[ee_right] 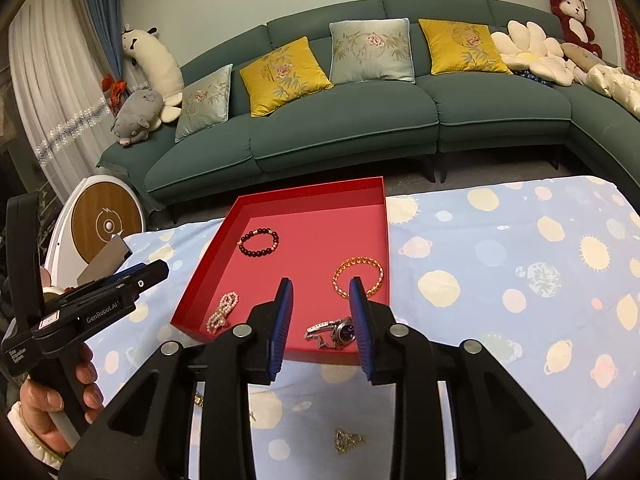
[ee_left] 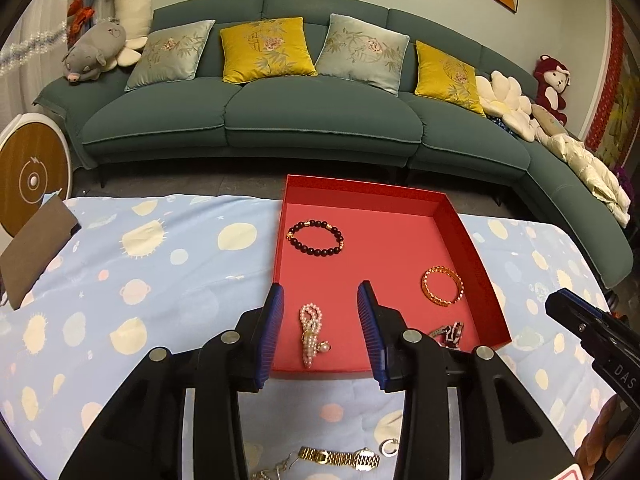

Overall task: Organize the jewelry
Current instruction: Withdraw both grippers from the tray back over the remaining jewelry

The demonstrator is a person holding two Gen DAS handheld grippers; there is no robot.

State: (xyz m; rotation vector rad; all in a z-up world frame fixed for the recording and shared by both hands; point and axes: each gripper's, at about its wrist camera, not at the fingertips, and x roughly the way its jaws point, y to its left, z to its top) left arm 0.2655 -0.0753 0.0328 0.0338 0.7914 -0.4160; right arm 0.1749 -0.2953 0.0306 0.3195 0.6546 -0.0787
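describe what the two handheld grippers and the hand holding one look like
Both grippers, left gripper and right gripper, are matte black plastic with ribbed blue finger pads and round silver pivot bolts. One body carries white GenRobot.AI lettering. The bare hand shows a white quilted cuff.

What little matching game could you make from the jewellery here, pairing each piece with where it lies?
Things:
1. dark beaded bracelet
2. orange-gold bangle
3. pearl strand
4. gold link watch

Places:
A. on the blue cloth, outside the red tray
B. tray's far left
C. tray's right side
D. tray's near left

Pairs: 1-B, 2-C, 3-D, 4-A
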